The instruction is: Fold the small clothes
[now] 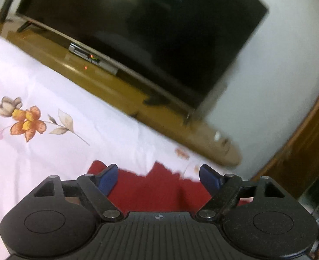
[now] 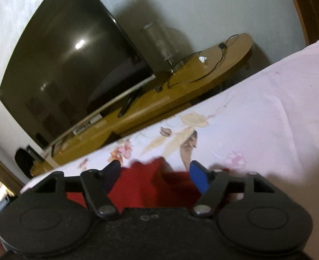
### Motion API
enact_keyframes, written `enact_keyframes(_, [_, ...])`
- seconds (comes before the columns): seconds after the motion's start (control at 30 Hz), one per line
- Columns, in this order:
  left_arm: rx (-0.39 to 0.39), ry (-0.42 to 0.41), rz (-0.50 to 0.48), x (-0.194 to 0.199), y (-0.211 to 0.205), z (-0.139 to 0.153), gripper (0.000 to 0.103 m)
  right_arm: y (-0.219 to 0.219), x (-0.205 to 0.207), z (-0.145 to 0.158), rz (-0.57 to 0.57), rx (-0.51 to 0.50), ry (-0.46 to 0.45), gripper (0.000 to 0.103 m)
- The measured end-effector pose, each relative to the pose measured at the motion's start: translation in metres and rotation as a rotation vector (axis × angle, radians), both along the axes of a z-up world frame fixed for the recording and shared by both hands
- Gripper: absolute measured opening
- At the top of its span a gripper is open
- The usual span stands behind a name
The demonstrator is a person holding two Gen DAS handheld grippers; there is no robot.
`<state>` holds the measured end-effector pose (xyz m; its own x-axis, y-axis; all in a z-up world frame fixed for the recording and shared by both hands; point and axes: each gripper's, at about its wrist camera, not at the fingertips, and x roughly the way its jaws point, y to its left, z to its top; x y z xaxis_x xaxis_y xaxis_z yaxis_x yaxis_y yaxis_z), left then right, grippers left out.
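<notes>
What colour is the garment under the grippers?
Red garment, plain; clearest in the left wrist view.

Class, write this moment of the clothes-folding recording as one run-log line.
left tongs: open | right tongs: open | red cloth garment: lying between both, ungripped | pale floral bedsheet: beneath

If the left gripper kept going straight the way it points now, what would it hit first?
Most likely the red garment, which lies between and just ahead of the left gripper's open jaws on the floral sheet. Depth is hard to judge, so the sheet beyond could come first.
</notes>
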<state>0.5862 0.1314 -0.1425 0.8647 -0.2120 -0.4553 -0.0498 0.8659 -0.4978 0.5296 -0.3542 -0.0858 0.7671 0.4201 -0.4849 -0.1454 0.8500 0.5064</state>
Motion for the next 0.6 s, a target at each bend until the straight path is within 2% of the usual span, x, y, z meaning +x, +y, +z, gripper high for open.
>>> enact_keyframes(0.07, [0.062, 0.057, -0.041, 0.009, -0.009, 0.000, 0.079, 0.001, 0.003, -0.005, 0.017, -0.043, 0.030, 0.067])
enact_keyframes(0.1, [0.100, 0.071, -0.047, 0.011, -0.013, -0.001, 0.073, 0.002, 0.004, -0.006, 0.034, -0.058, 0.040, 0.067])
enact_keyframes(0.17, [0.174, 0.077, -0.048, 0.013, -0.022, 0.001, 0.057, 0.012, 0.007, -0.006, 0.070, -0.145, 0.048, 0.064])
enact_keyframes(0.2, [0.192, 0.081, -0.042, 0.014, -0.022, 0.002, 0.036, 0.018, 0.006, -0.003, 0.079, -0.199, 0.039, 0.059])
enact_keyframes(0.23, [0.194, 0.084, -0.031, 0.014, -0.023, 0.001, 0.028, 0.026, 0.005, -0.001, 0.089, -0.249, 0.029, 0.054])
enact_keyframes(0.33, [0.179, 0.047, 0.012, 0.003, -0.018, 0.007, 0.027, 0.040, -0.002, 0.005, 0.115, -0.348, -0.010, 0.052])
enact_keyframes(0.4, [0.112, 0.018, -0.014, -0.011, -0.008, 0.018, 0.028, 0.030, -0.011, 0.013, 0.092, -0.306, -0.017, 0.053])
enact_keyframes(0.43, [0.109, 0.008, -0.024, -0.022, -0.005, 0.022, 0.028, 0.022, -0.016, 0.017, 0.085, -0.262, -0.006, 0.053])
enact_keyframes(0.47, [0.118, 0.010, -0.047, -0.030, -0.002, 0.026, 0.028, 0.012, -0.022, 0.019, 0.089, -0.224, 0.008, 0.053])
enact_keyframes(0.53, [0.154, 0.052, -0.082, -0.039, 0.003, 0.026, 0.028, 0.000, -0.033, 0.018, 0.105, -0.217, 0.031, 0.051])
enact_keyframes(0.6, [0.190, 0.091, -0.099, -0.040, 0.006, 0.022, 0.028, -0.003, -0.038, 0.013, 0.127, -0.237, 0.050, 0.042])
